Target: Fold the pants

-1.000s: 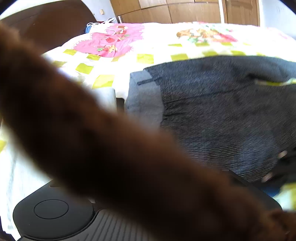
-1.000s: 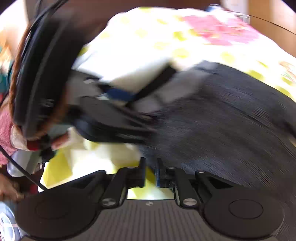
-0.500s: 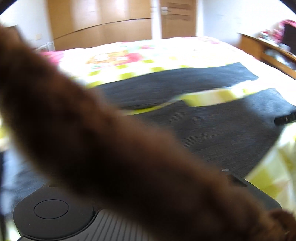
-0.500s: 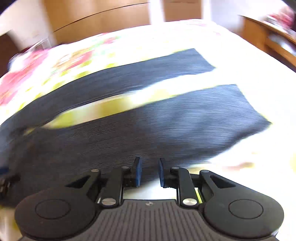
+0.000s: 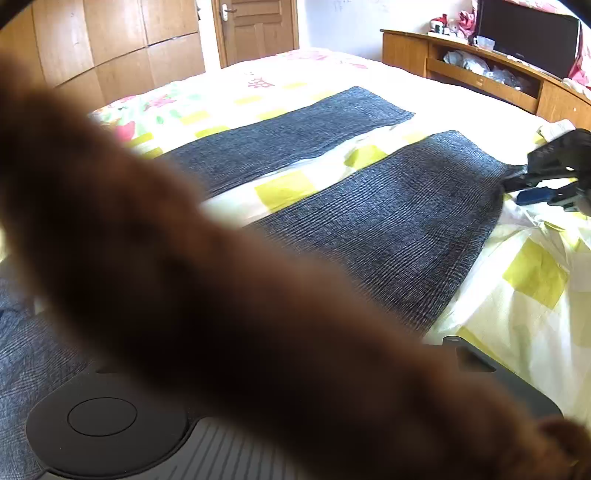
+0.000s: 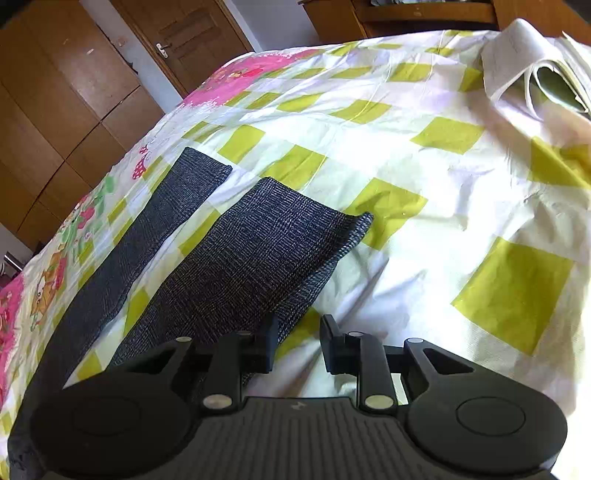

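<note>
Dark grey pants (image 5: 388, 221) lie flat on the bed with both legs spread apart; they also show in the right wrist view (image 6: 236, 258). My right gripper (image 6: 297, 347) is open, low over the sheet at the near leg's edge, close to its hem; it also shows in the left wrist view (image 5: 532, 184) at the near leg's hem corner. A blurred brown mass (image 5: 184, 277) covers the left wrist lens and hides the left gripper's fingers.
The bed has a white sheet with yellow-green squares (image 6: 443, 155) and pink prints. A folded white cloth (image 6: 535, 66) lies at the far right corner. Wooden wardrobes (image 5: 110, 48), a door (image 5: 258, 26) and a wooden shelf unit (image 5: 480, 70) stand beyond the bed.
Both cameras swung from the waistband end toward the leg hems. My right gripper opened wider and now sits at the near leg's hem.
</note>
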